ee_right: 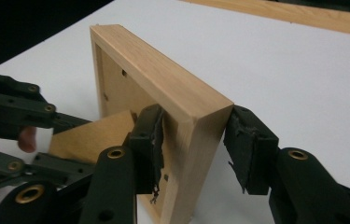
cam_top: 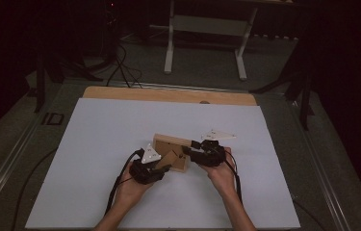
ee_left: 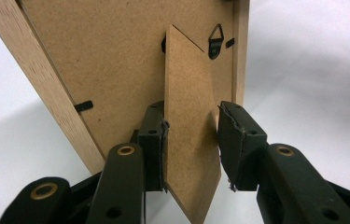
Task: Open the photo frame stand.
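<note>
A light wooden picture frame [cam_top: 168,143] stands tilted on the white sheet, its brown backing board [ee_left: 107,60] facing me. Its fold-out stand [ee_left: 189,93] juts from the back, below a black hanging hook [ee_left: 217,39]. My left gripper [ee_left: 192,121] straddles the stand: one pad lies against it, the other is a small gap away. My right gripper [ee_right: 196,121] straddles the frame's side rail [ee_right: 163,79], one pad inside the rim and the other just off the outer face. From above, the left gripper [cam_top: 164,166] and the right gripper [cam_top: 188,149] meet at the frame from either side.
The white sheet [cam_top: 120,130] covers most of the table, with a wooden strip [cam_top: 168,95] bare along the far edge. Beyond the table stands a white desk frame [cam_top: 207,29] on a dark floor with cables [cam_top: 120,67]. The left gripper's arms [ee_right: 18,107] show beside the stand.
</note>
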A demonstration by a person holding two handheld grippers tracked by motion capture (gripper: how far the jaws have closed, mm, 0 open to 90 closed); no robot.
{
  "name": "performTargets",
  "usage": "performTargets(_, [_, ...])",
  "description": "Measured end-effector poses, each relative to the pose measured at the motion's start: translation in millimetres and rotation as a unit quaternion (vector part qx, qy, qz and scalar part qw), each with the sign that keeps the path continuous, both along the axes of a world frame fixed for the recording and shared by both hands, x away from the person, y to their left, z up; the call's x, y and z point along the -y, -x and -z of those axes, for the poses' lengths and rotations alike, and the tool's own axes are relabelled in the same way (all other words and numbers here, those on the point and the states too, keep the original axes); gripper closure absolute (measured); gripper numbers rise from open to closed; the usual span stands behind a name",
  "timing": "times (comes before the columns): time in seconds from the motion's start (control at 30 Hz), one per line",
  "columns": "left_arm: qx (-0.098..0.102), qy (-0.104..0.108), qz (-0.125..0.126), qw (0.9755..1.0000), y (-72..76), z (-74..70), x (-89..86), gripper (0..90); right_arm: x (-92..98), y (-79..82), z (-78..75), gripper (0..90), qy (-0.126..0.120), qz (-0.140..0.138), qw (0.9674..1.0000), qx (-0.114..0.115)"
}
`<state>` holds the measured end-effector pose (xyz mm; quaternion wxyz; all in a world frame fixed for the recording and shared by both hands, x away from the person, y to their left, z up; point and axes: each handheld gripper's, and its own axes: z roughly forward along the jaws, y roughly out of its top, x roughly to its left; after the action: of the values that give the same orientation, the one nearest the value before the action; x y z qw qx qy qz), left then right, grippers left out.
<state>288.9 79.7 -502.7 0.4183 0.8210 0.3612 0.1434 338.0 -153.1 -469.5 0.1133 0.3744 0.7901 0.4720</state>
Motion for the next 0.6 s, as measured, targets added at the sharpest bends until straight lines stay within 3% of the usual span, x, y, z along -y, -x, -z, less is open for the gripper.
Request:
performTargets(0.43, [0.000, -0.017, 0.005, 0.9998, -1.9, 4.8, 2.8, 66.0, -7.2, 13.6, -4.8, 54.0, 0.033, -0.004, 0.9988, 0.036])
performTargets(0.6, [0.006, -0.016, 0.009, 0.9998, -0.9, 4.4, 2.7, 66.3, -9.5, 19.4, -4.3, 52.3, 0.035, -0.008, 0.9984, 0.043])
